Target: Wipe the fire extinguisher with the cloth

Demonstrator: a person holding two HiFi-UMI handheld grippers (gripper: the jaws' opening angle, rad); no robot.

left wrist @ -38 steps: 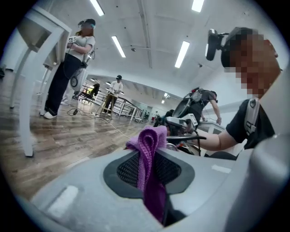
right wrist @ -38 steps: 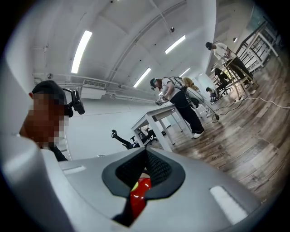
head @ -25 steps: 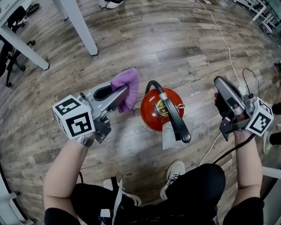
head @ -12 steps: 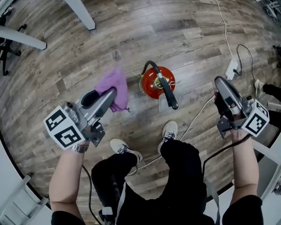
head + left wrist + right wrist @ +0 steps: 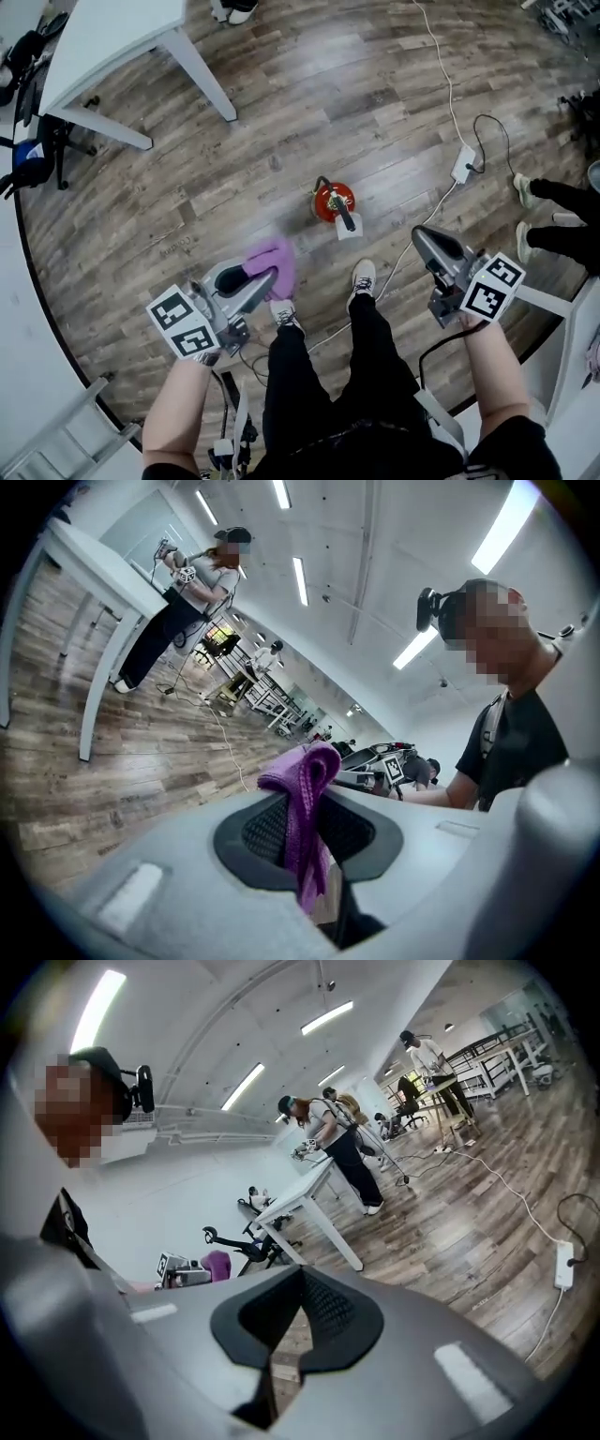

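The red fire extinguisher [image 5: 334, 202] stands far below on the wood floor, its black handle on top. My left gripper [image 5: 266, 277] is shut on the purple cloth [image 5: 274, 261], which bunches out past its tips; the left gripper view shows the purple cloth [image 5: 305, 799] pinched between the jaws and hanging down. My right gripper [image 5: 420, 235] is shut with nothing between its fingers, held high to the right of the extinguisher. Both grippers are well above the extinguisher and apart from it. The person's legs and shoes [image 5: 361, 277] stand just in front of it.
A white table [image 5: 122, 37] stands at the upper left with an office chair [image 5: 33, 155] beside it. A white power strip [image 5: 463, 165] and its cables lie on the floor to the right. Another person's feet [image 5: 548, 211] are at the right edge. Other people work further off.
The person has stood up: both grippers rose together, the cloth still in the left one, and the extinguisher now looks small and far below.
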